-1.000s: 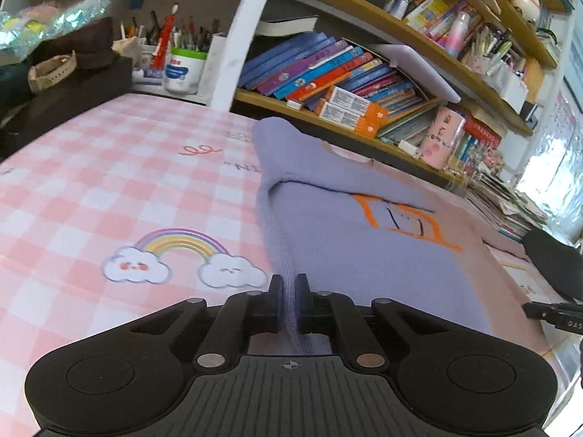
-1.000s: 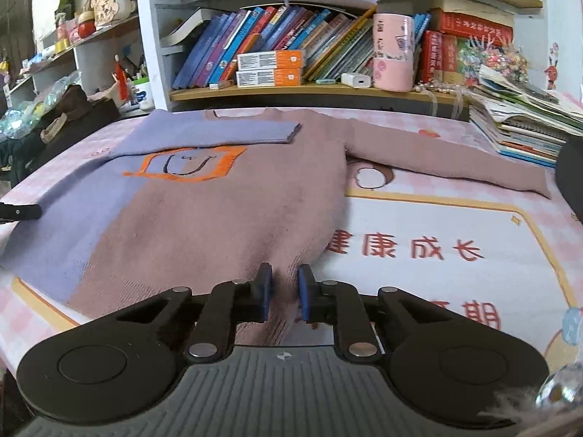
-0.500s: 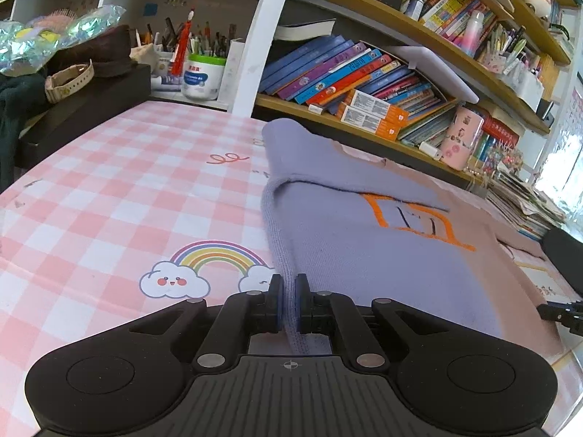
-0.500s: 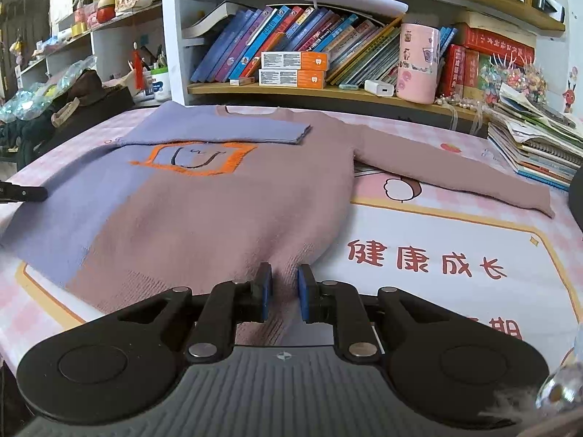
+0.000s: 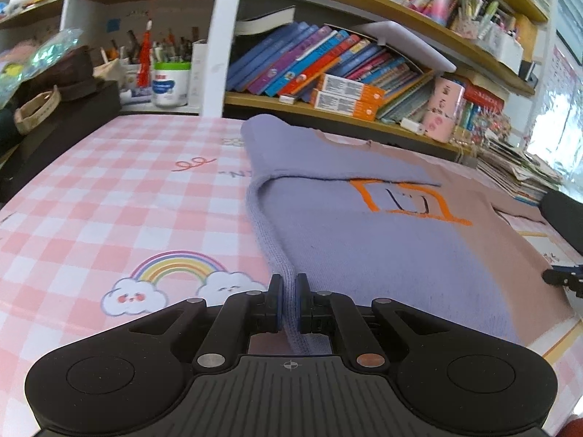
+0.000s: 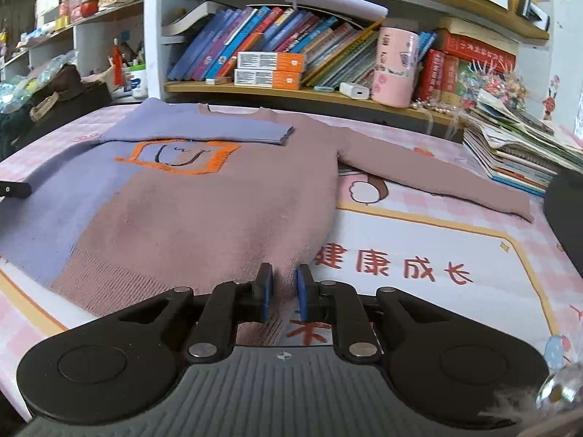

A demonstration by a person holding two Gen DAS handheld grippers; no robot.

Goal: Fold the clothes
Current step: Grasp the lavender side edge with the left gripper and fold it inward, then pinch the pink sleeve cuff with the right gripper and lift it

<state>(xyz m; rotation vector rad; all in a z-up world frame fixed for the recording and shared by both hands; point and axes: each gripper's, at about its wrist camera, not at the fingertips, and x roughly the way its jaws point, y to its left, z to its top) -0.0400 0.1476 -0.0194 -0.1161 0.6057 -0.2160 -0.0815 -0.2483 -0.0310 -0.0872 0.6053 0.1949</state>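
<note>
Left wrist view: the left gripper (image 5: 289,298) pinches the lilac hem edge of the sweater (image 5: 364,225), which spreads flat from 12 toward 3 o'clock on the pink checked tablecloth (image 5: 109,196). A rainbow print (image 5: 175,266) lies at 10 o'clock of the jaws. Right wrist view: the right gripper (image 6: 284,291) has its 2 blue pads nearly together, nipping the mauve hem of the sweater (image 6: 218,211). 1 lilac sleeve (image 6: 204,129) is folded across the chest; the mauve sleeve (image 6: 437,178) stretches toward 2 o'clock. Bookshelves (image 6: 328,91) stand at 12 o'clock.
</note>
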